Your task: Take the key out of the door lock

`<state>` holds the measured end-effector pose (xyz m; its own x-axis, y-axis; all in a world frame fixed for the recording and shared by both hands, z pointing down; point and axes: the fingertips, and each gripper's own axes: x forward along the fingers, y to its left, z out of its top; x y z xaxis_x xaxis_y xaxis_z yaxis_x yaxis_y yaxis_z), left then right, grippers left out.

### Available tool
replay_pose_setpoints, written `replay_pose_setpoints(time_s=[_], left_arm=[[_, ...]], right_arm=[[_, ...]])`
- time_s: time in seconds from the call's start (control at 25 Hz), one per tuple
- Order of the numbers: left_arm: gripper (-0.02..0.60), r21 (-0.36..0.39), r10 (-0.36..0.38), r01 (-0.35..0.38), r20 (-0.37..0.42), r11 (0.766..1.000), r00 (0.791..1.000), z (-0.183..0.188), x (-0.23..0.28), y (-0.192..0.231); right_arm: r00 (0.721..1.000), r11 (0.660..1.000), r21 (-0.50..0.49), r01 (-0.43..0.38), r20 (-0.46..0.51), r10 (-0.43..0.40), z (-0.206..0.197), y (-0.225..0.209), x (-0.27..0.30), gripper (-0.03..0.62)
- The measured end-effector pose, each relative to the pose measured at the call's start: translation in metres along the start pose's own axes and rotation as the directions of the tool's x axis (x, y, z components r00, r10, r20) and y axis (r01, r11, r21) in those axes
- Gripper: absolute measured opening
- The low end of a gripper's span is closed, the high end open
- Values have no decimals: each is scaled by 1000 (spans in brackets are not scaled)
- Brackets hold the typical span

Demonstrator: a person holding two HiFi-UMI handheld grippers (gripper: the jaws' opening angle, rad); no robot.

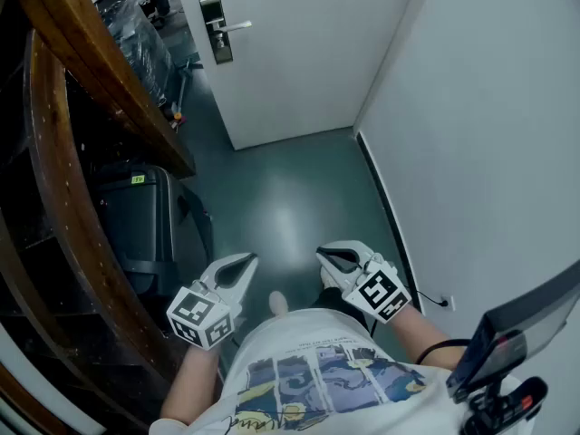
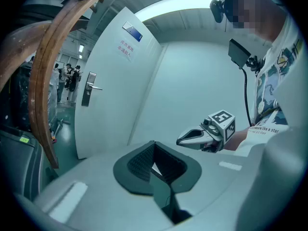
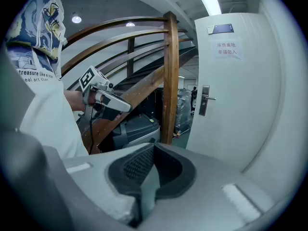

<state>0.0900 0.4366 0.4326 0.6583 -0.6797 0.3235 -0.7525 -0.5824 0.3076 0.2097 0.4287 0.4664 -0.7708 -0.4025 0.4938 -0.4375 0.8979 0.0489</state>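
Key removal: not begun, lock beyond reach of both grippers.

Door lock (image 1: 216,30), a plate with a lever handle on the white door (image 1: 299,53), lies far ahead of both grippers and a little to their left; any key in it is too small to make out. Left gripper (image 1: 246,261) and right gripper (image 1: 323,257) are both clenched on nothing, side by side close to the person's body. Wooden railing (image 1: 63,179) and dark case (image 1: 145,220) stand just left of the left gripper. Left to do, as judged: approach, grip and withdraw the key.
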Motion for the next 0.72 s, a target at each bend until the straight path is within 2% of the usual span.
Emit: replay_pose_setpoints(time_s=[0.24,0.44,0.72], left_arm=[[6,4,-6,6,12,1000,1000,-4,-17,4],[7,9,-29,28,51,1000,998,0,-28,8],[8,9,7,-8,111,1000,994,11,-29,37]], right_arm=[[1000,1000,-6,15,-5,-15,2,16,5,3],[997,998,13,67,29,-68,15,12,10,3],[994,996,43,84,67,-86,36,-3,35,21]])
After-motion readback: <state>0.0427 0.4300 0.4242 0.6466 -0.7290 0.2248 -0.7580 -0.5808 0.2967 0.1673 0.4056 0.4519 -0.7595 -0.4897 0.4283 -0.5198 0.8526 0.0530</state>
